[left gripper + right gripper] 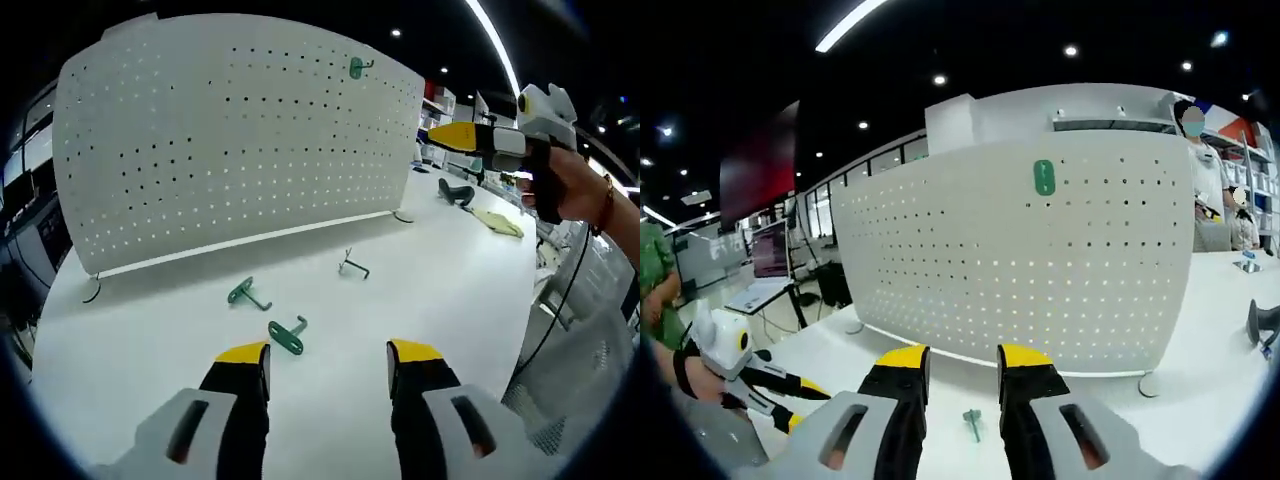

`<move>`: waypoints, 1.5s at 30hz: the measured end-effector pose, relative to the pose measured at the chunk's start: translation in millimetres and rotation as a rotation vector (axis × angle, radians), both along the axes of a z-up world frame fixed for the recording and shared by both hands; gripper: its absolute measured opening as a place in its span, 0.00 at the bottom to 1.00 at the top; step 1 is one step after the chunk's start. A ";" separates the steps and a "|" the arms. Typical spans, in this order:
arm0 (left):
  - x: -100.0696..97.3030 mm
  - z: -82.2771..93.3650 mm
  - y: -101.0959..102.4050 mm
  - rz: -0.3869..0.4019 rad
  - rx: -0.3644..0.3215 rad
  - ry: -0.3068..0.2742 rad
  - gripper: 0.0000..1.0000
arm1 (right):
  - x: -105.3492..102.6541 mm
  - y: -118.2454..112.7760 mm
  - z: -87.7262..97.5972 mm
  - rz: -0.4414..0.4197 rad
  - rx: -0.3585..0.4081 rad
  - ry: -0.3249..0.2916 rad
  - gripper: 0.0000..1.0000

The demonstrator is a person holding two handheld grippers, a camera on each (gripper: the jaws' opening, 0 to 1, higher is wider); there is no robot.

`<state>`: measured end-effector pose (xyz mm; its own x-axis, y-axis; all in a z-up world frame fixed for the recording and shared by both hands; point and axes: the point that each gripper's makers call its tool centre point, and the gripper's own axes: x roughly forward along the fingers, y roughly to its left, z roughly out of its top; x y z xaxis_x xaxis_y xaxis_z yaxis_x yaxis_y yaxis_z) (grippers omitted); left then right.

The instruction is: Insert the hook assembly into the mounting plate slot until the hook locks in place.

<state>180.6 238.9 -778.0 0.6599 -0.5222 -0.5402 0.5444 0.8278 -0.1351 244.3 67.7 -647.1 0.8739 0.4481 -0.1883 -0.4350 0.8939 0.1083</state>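
I see one small green metal hook [359, 67] already hanging high on the white perforated pegboard panel [230, 150], near its upper right in the left gripper view; in the right gripper view it sits at the panel's upper middle [1044, 177]. Three more hooks lie loose on the white tabletop [450, 290] in front of the panel: a green one [247, 294], another green one [287, 335] just ahead of my left gripper [328, 365], and a bare grey wire one [352, 265] further right. My left gripper's jaws stand apart, holding nothing. My right gripper [963, 368] hovers before the panel, jaws parted and empty, a green hook [972, 422] on the table below the gap.
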 end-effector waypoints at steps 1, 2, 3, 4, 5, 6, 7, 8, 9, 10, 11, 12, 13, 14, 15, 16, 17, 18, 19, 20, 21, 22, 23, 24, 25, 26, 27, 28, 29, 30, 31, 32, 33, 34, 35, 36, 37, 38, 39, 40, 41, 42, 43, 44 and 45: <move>0.3 -1.6 0.1 0.001 0.003 0.004 0.48 | -0.9 -0.1 -0.2 0.000 0.003 0.002 0.27; 0.4 -3.9 -0.3 -0.001 0.006 0.013 0.49 | -2.3 0.1 -0.6 0.002 0.009 0.004 0.28; 0.8 -5.9 -0.6 -0.001 0.008 0.019 0.49 | -3.9 0.8 -0.8 0.003 0.014 0.005 0.28; 1.3 -7.1 -0.5 0.002 0.009 0.022 0.48 | -5.2 1.4 -1.1 0.005 0.015 0.006 0.28; 1.5 -7.7 -0.5 0.003 0.009 0.023 0.48 | -7.4 2.2 -1.9 0.008 0.009 0.003 0.28; 2.1 -9.7 -0.5 0.006 0.010 0.029 0.48 | -8.9 2.3 -3.3 0.009 0.009 0.005 0.28; 2.3 -11.3 -0.5 0.008 0.011 0.035 0.48 | -10.3 3.2 -5.1 0.013 0.011 0.010 0.28; 2.6 -12.9 -0.8 0.009 0.013 0.039 0.48 | -11.9 4.2 -6.7 0.018 0.012 0.014 0.28; 2.6 -14.0 -1.1 0.008 0.015 0.040 0.48 | -14.0 5.3 -8.9 0.022 0.010 0.017 0.28; 2.5 -16.0 -1.8 0.005 0.020 0.046 0.48 | -15.3 5.8 -10.3 0.022 0.010 0.020 0.28; 2.7 -17.0 -2.0 0.005 0.022 0.049 0.47 | -17.3 6.7 -11.9 0.026 0.011 0.022 0.28; 3.5 -18.4 -2.0 0.007 0.023 0.053 0.47 | -18.3 7.2 -12.9 0.029 0.011 0.023 0.28; 4.0 -18.9 -1.9 0.009 0.022 0.057 0.47 | -19.3 7.5 -13.8 0.030 0.013 0.026 0.28; 4.1 -18.8 -2.3 0.009 0.018 0.061 0.47 | -20.1 7.6 -14.7 0.030 0.015 0.030 0.28; 4.1 -18.7 -3.2 0.008 0.016 0.064 0.47 | -21.3 7.9 -16.1 0.031 0.015 0.035 0.29; 4.5 -19.6 -3.3 0.008 0.016 0.066 0.48 | -22.3 8.3 -16.5 0.033 0.012 0.033 0.29; 4.8 -21.2 -3.4 0.008 0.020 0.070 0.47 | -23.6 8.5 -16.8 0.036 0.008 0.028 0.29; 5.1 -22.1 -3.4 0.007 0.022 0.071 0.47 | -24.0 8.3 -17.0 0.036 0.011 0.030 0.29; 5.8 -23.3 -3.2 0.010 0.024 0.075 0.47 | -25.2 8.4 -17.6 0.037 0.016 0.033 0.29; 6.8 -24.6 -2.8 0.012 0.025 0.075 0.47 | -26.5 9.0 -18.2 0.040 0.017 0.033 0.29; 7.8 -26.6 -2.5 0.013 0.026 0.080 0.47 | -28.7 9.4 -19.4 0.041 0.012 0.033 0.29; 7.9 -27.7 -2.5 0.012 0.026 0.085 0.46 | -29.9 9.2 -20.4 0.039 0.013 0.034 0.29; 8.4 -29.3 -2.0 0.013 0.029 0.088 0.46 | -31.9 9.9 -22.4 0.039 0.019 0.039 0.29; 8.7 -30.1 -1.5 0.015 0.033 0.090 0.45 | -33.3 11.1 -24.1 0.044 0.021 0.043 0.29; 9.1 -31.3 -0.7 0.018 0.037 0.093 0.45 | -34.8 12.1 -26.4 0.045 0.019 0.047 0.29; 10.6 -33.2 1.1 0.025 0.044 0.094 0.44 | -35.6 12.6 -27.7 0.046 0.019 0.050 0.29; 11.4 -34.0 2.1 0.029 0.048 0.094 0.44 | -36.4 13.1 -29.1 0.046 0.020 0.054 0.29; 12.4 -35.5 3.1 0.032 0.051 0.096 0.44 | -36.9 13.5 -29.7 0.046 0.024 0.056 0.29; 12.9 -36.6 3.4 0.031 0.053 0.098 0.44 | -36.9 13.9 -30.9 0.044 0.029 0.061 0.29; 13.2 -37.7 3.6 0.030 0.054 0.101 0.44 | -37.0 14.0 -32.1 0.041 0.030 0.067 0.29; 13.6 -38.4 4.0 0.029 0.056 0.102 0.44 | -37.0 14.4 -33.1 0.042 0.027 0.068 0.29; 14.4 -39.6 4.6 0.031 0.060 0.104 0.44 | -36.9 14.5 -33.2 0.042 0.026 0.065 0.28; 14.9 -40.2 5.1 0.032 0.061 0.105 0.43 | -36.6 14.6 -33.2 0.041 0.031 0.065 0.29; 16.0 -40.9 5.8 0.036 0.060 0.106 0.43 | -36.5 14.9 -33.5 0.042 0.035 0.068 0.29; 16.7 -41.7 6.0 0.038 0.059 0.108 0.42 | -36.3 15.4 -33.8 0.043 0.035 0.070 0.29; 17.3 -42.7 6.2 0.041 0.058 0.111 0.41 | -36.3 15.6 -34.1 0.043 0.034 0.070 0.29; 17.9 -43.9 6.7 0.044 0.060 0.114 0.41 | -36.4 16.1 -34.4 0.044 0.035 0.072 0.29; 18.4 -45.6 7.7 0.047 0.067 0.118 0.40 | -37.0 17.0 -34.4 0.048 0.036 0.075 0.29; 19.3 -46.7 9.3 0.054 0.072 0.120 0.40 | -37.7 18.0 -33.7 0.052 0.030 0.071 0.29; 19.4 -46.9 9.4 0.054 0.074 0.120 0.40 | -37.7 17.8 -33.6 0.050 0.026 0.068 0.29; 19.7 -47.5 9.3 0.053 0.074 0.123 0.40 | -38.2 18.0 -34.3 0.052 0.026 0.074 0.29; 20.1 -48.3 9.2 0.053 0.074 0.126 0.39 | -38.6 18.5 -34.2 0.055 0.027 0.075 0.29; 20.9 -49.3 9.1 0.052 0.077 0.127 0.39 | -38.6 18.8 -33.4 0.056 0.027 0.069 0.29; 21.8 -49.9 8.8 0.052 0.079 0.127 0.39 | -38.4 18.9 -33.6 0.056 0.025 0.068 0.29; 22.8 -50.2 8.4 0.053 0.078 0.127 0.39 | -38.8 19.1 -34.7 0.057 0.025 0.073 0.29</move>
